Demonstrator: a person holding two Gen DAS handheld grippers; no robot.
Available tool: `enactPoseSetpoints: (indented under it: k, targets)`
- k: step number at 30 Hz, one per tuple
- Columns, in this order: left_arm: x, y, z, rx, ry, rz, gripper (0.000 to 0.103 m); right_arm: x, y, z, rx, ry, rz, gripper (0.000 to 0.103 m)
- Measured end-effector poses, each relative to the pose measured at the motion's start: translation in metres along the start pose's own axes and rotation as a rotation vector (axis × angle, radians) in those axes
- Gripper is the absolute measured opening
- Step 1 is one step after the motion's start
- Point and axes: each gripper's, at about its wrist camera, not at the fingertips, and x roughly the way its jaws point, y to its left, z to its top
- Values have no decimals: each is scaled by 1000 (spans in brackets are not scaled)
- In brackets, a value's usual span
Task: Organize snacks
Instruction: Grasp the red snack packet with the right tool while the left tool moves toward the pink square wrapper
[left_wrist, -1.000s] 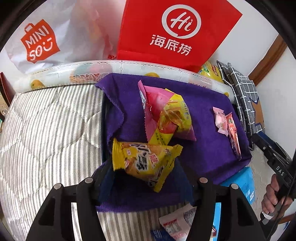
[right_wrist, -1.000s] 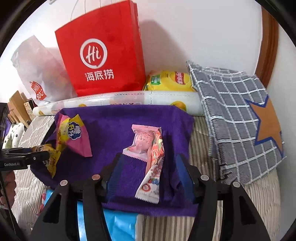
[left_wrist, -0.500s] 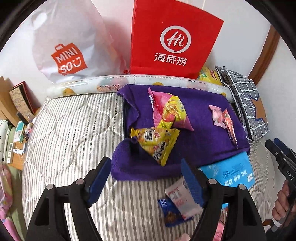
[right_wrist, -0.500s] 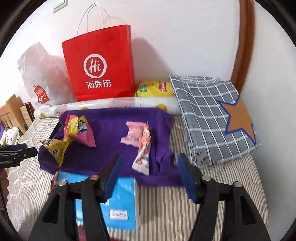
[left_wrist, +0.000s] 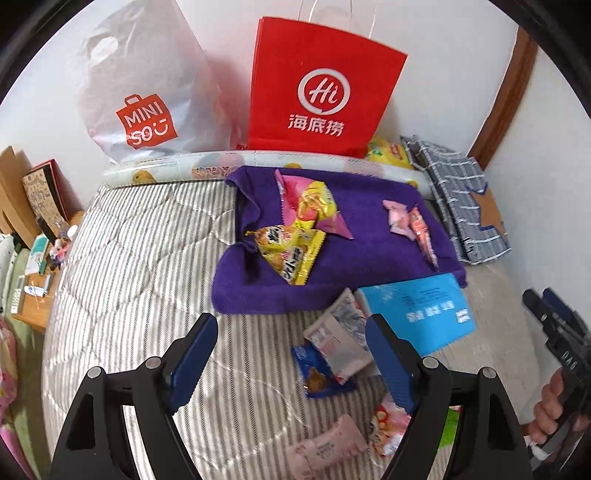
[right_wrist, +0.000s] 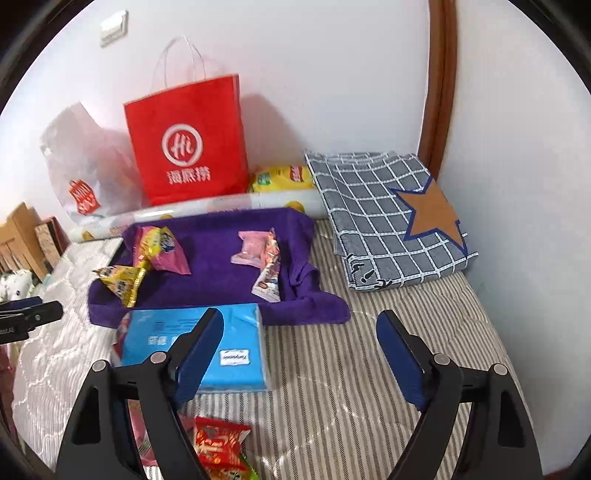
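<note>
From the left wrist view, I see my left gripper (left_wrist: 291, 354) over the striped mattress (left_wrist: 147, 266). Its jaws are opening and nothing sits between the blue pads. Ahead lies a purple towel (left_wrist: 369, 236) carrying a yellow snack packet (left_wrist: 288, 254), a pink and yellow packet (left_wrist: 310, 203) touching it, and two small pink packets (left_wrist: 406, 221) near the towel's right side. Loose packets (left_wrist: 336, 343) lie on the mattress just beside the right pad, next to a blue tissue pack (left_wrist: 417, 310). A red paper bag (left_wrist: 317, 88) and a white plastic bag (left_wrist: 144, 92) stand against the wall.

From the right wrist view, my right gripper (right_wrist: 299, 354) is also opening, with only bare mattress between its pads. The tissue pack lies partly behind the left pad. A checked cloth (right_wrist: 388, 221) lies to the right of the towel, and a red snack packet (right_wrist: 218, 446) lies at the bottom edge.
</note>
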Motion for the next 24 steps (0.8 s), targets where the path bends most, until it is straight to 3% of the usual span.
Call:
enactPoseSetpoints:
  k: [4,12,17,24]
  targets:
    - [-7,-1,-12,-21,-11,-33,81,-10,1,-16,-35,2,-9,84]
    - [-10,-7,-34,27,12,5,81,-4,-4,-54,40,131,129,84]
    - [-7,3,-46,9,33,-14,81,5,15,-68,29,203,193,66]
    - [-6,15,-54,-2,37,-17,81,25,45,-76,-41,285,217,59]
